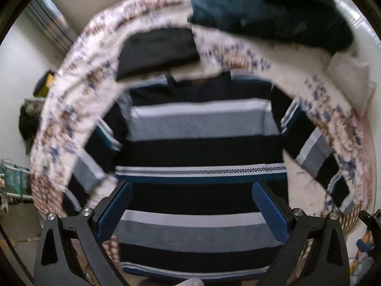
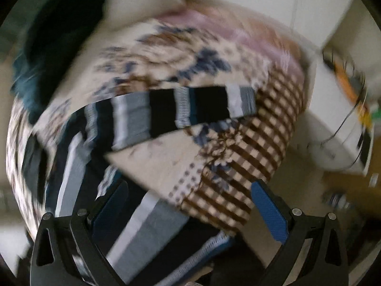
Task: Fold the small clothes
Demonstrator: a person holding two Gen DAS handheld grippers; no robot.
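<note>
Across the middle of the bed (image 1: 78, 54), a striped sweater (image 1: 202, 147) lies flat, sleeves out, ready for folding. Left gripper (image 1: 191, 212) and right gripper (image 2: 188, 211) hover spread wide, holding nothing.

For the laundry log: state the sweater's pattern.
The sweater has horizontal navy, grey and white stripes with teal trim; clearest in the left wrist view.

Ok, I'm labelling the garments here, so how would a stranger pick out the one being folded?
Start at the bed with the floral bedspread. Spread flat in its middle, sleeves out, lies the striped sweater, nearest the open left gripper. Unlike the plain folded black garment and teal blanket beyond, it has black, grey and white bands.
</note>
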